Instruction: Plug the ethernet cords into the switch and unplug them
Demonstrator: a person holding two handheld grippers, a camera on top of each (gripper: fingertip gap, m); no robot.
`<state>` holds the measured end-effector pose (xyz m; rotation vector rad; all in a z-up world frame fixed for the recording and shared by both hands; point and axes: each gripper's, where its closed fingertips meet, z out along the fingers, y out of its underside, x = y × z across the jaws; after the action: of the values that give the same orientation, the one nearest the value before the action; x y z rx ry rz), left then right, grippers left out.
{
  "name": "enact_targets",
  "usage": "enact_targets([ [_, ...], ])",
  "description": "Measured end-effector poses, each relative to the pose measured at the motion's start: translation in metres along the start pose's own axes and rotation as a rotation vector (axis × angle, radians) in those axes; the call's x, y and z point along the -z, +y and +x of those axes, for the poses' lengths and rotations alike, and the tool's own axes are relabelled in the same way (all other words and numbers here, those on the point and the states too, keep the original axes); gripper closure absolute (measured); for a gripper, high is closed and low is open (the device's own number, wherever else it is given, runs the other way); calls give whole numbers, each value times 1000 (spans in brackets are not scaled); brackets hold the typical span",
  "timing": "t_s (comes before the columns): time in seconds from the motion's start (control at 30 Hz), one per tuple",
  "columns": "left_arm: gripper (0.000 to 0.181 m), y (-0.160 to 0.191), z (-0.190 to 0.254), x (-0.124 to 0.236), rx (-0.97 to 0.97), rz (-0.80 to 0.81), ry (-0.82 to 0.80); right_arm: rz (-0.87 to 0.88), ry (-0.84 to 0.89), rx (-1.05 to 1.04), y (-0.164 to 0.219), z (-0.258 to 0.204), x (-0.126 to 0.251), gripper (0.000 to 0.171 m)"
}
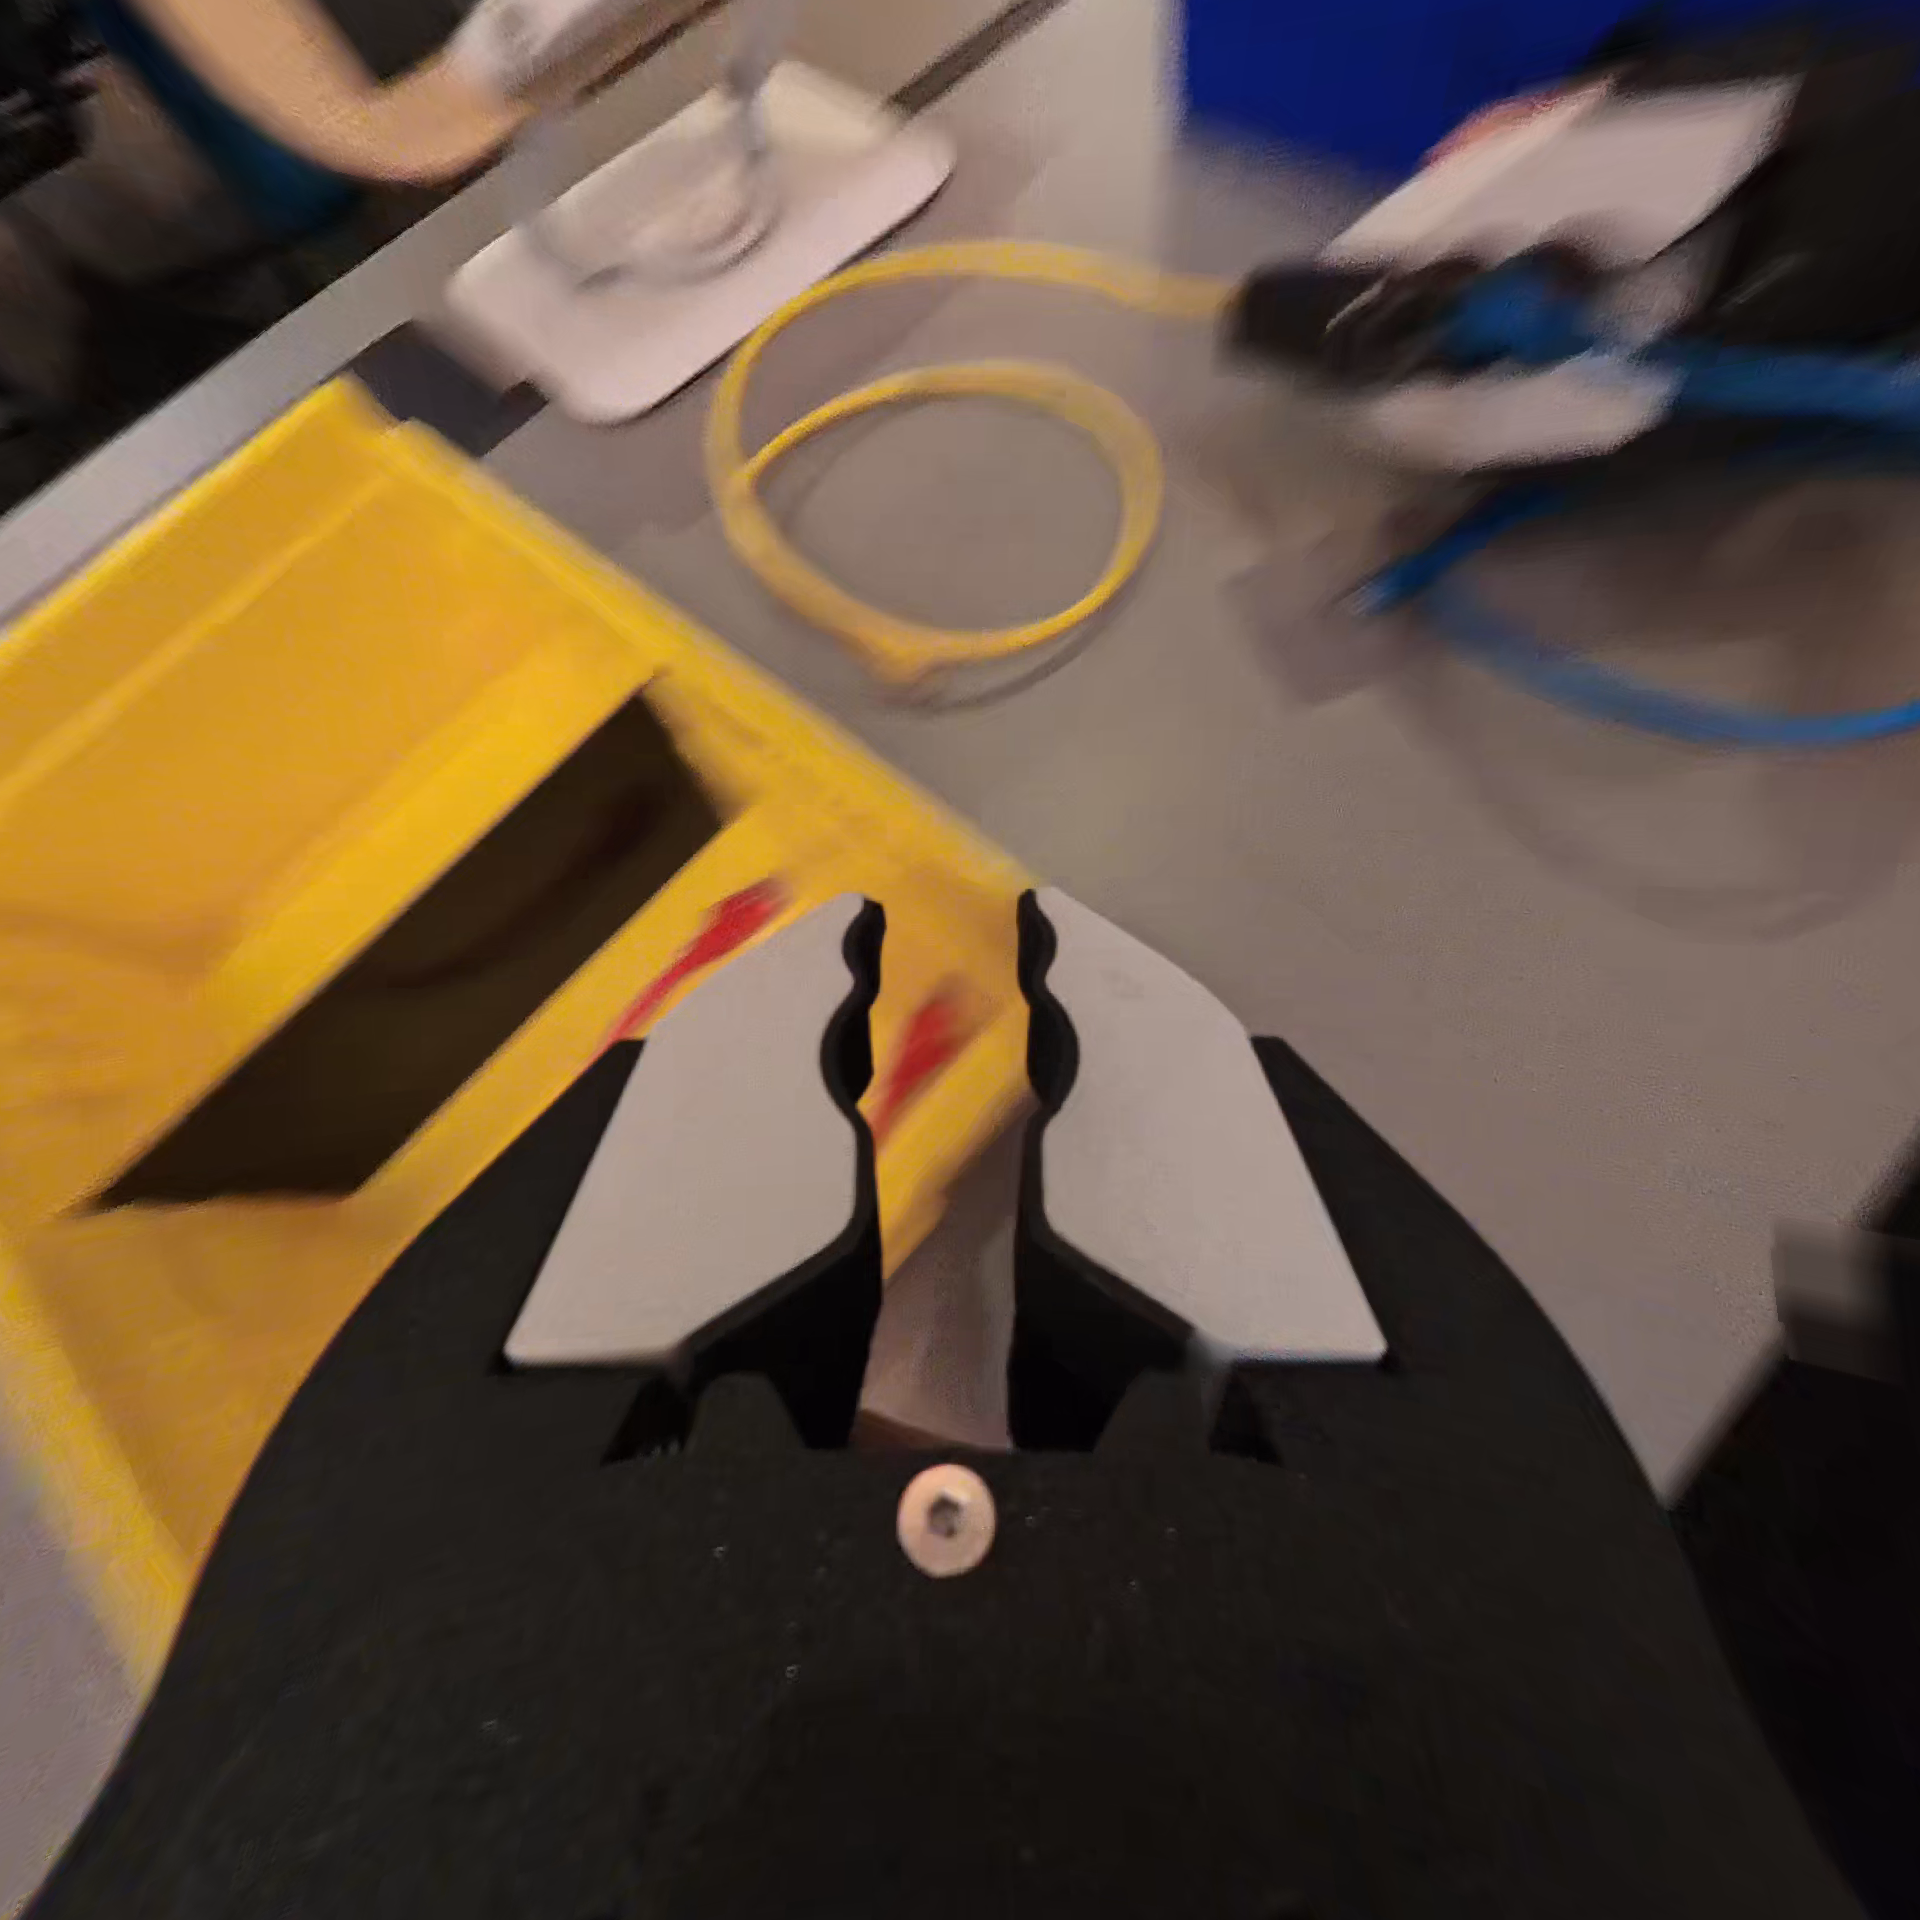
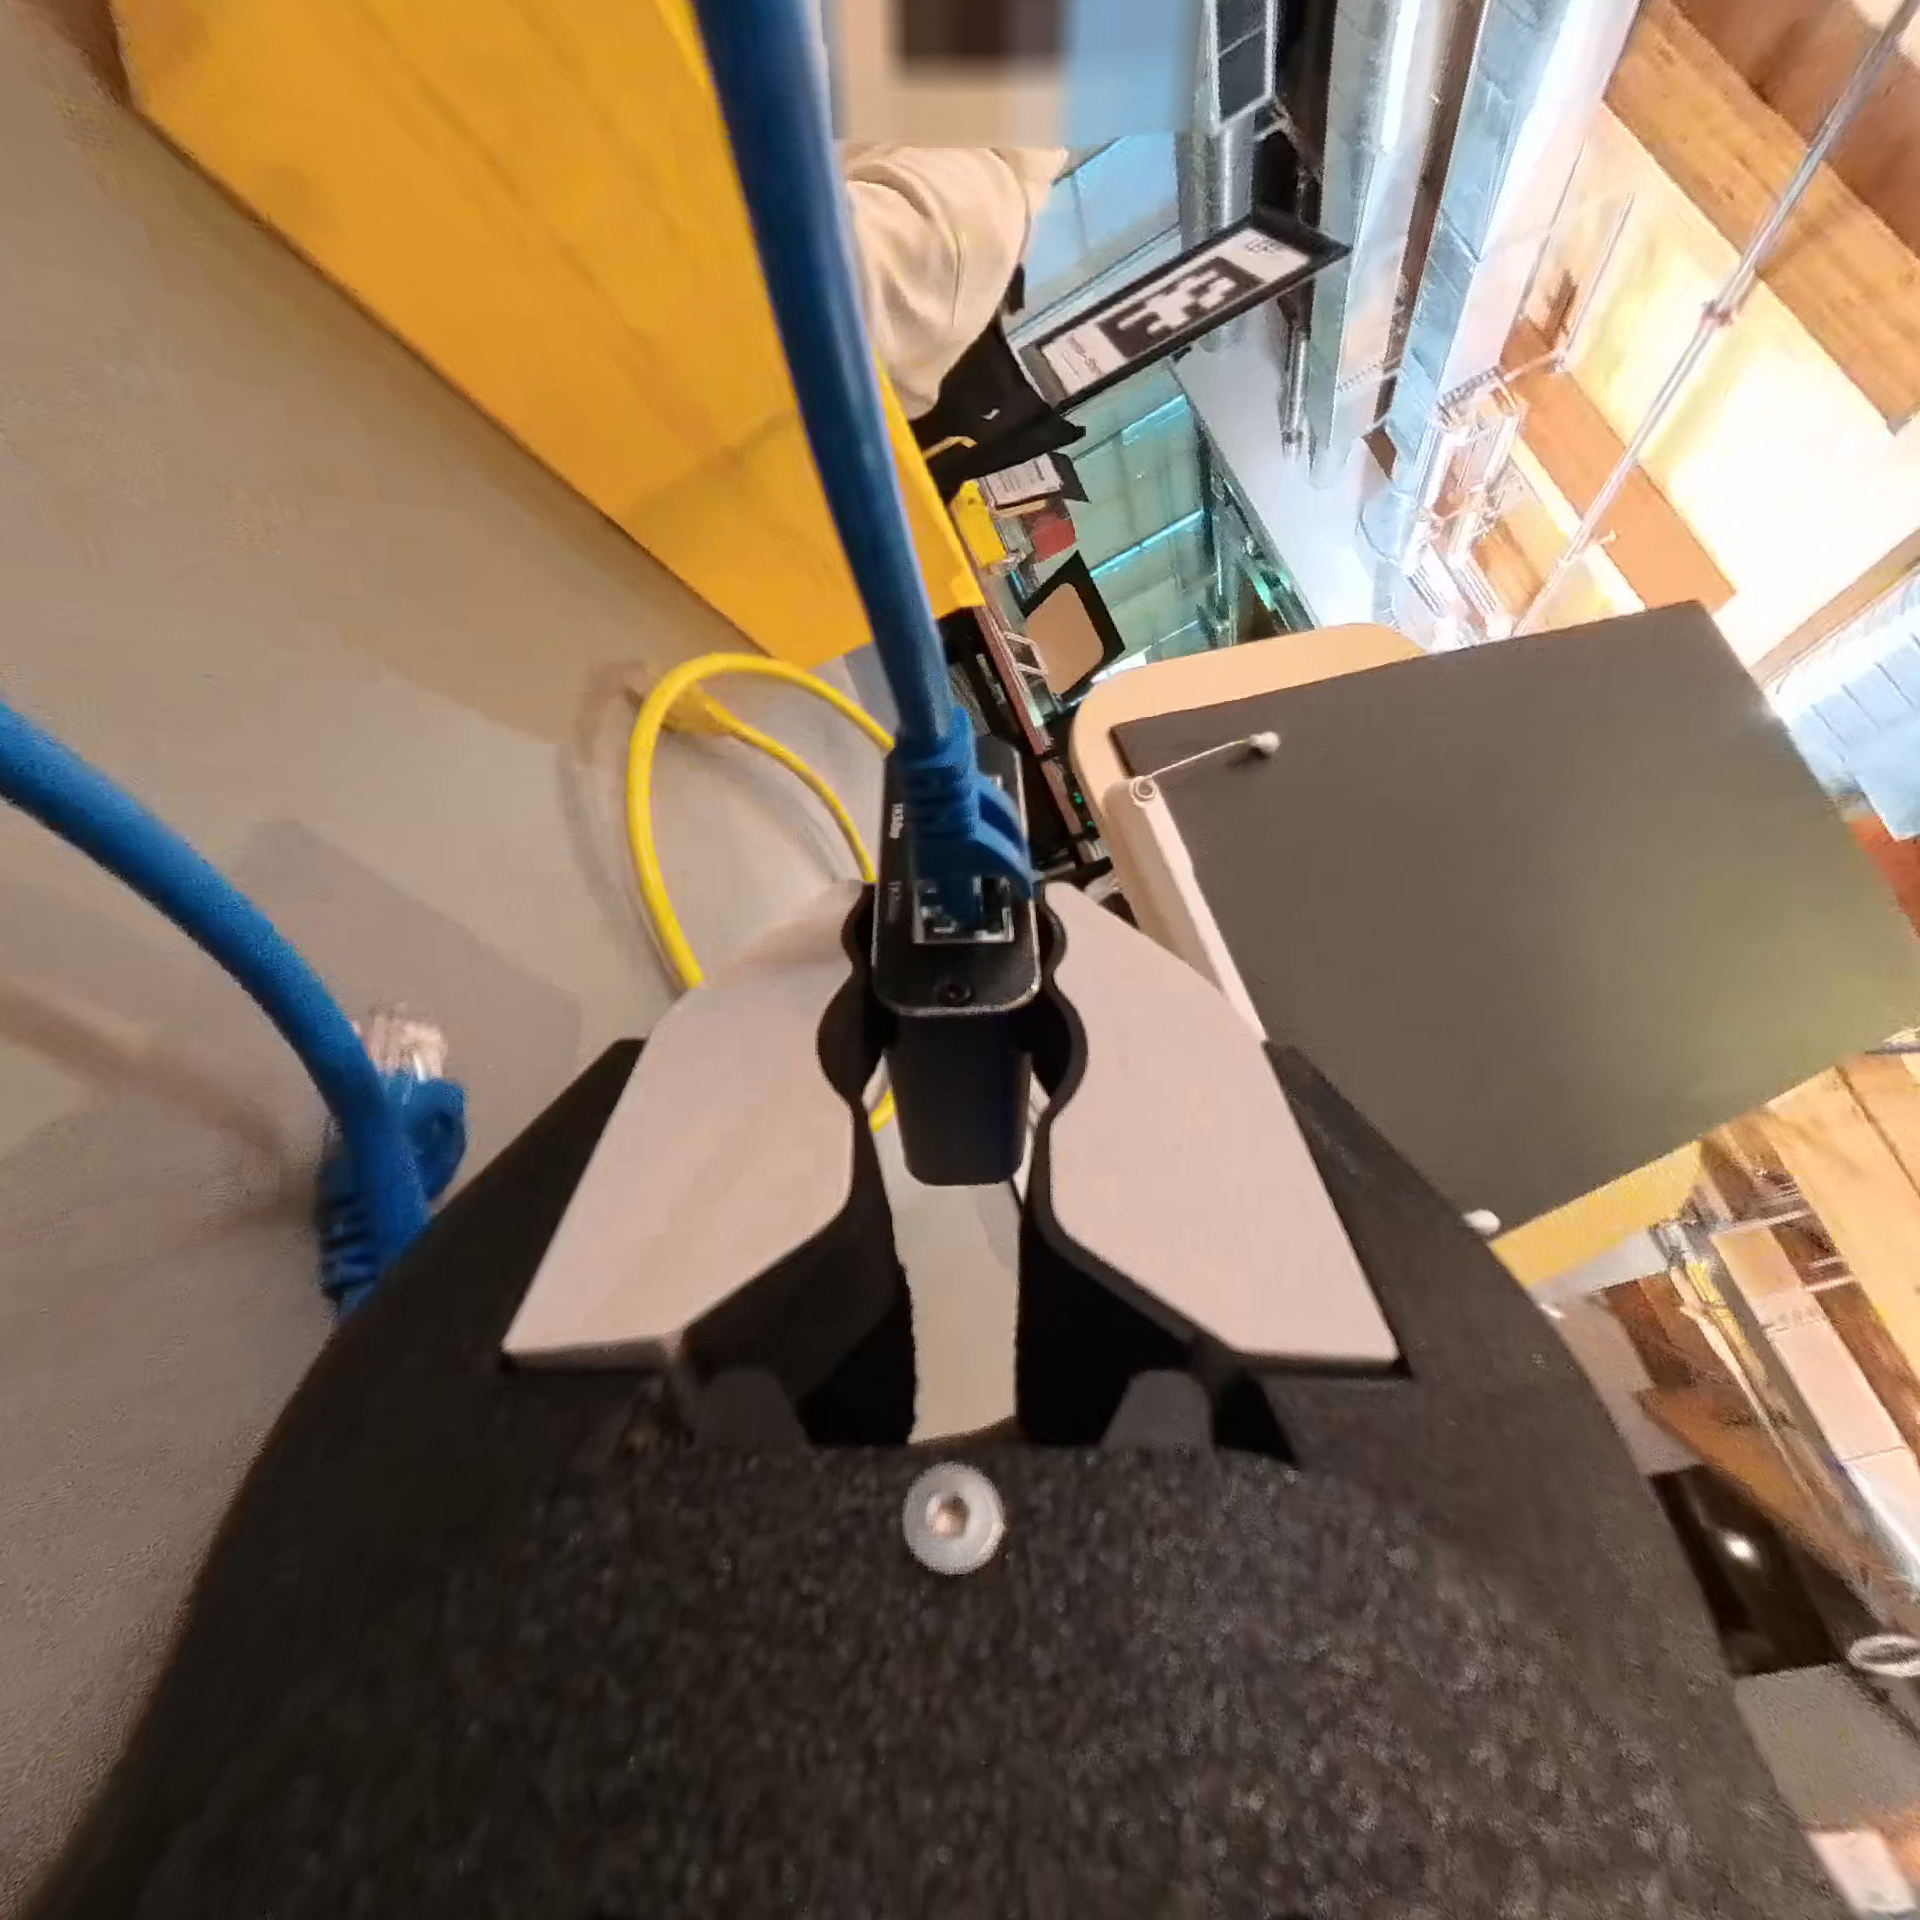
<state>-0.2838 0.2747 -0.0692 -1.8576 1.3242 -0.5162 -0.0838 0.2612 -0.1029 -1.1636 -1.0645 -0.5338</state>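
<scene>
1. While the right gripper (image 2: 956,997) is clamped on the switch (image 2: 958,1013), held above the table (image 2: 208,623), the blue cord (image 2: 831,364) sits plugged in one port; its other plug (image 2: 400,1101) hangs loose.
2. The yellow cord (image 1: 935,509) lies coiled on the table, apparently unplugged. Judged: that insertion and all unplugging remain.
3. Left gripper (image 1: 948,935): fingers slightly apart, empty, over the yellow bin (image 1: 312,727).
4. A glass on a coaster (image 1: 707,249) stands near the yellow cord; no obstruction.

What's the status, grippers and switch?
Left gripper open, empty. Right gripper shut on switch. Blue cord plugged in; yellow cord loose.
</scene>
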Motion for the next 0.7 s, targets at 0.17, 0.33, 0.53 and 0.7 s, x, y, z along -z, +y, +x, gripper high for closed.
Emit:
enact_targets([
  [0.17,151,58,-94,-17,-38,-366,-71,0,-42,34,-1,-11,-3,145],
  [0.33,152,80,-122,-66,-68,-505,-55,-10,-68,40,1,-17,-2,145],
  [0.53,168,100,-110,-89,-50,-568,102,-18,-84,3,5,-17,-4,145],
  [0.7,174,100,-123,-79,-129,-577,-11,-25,-91,9,7,-19,-6,145],
])
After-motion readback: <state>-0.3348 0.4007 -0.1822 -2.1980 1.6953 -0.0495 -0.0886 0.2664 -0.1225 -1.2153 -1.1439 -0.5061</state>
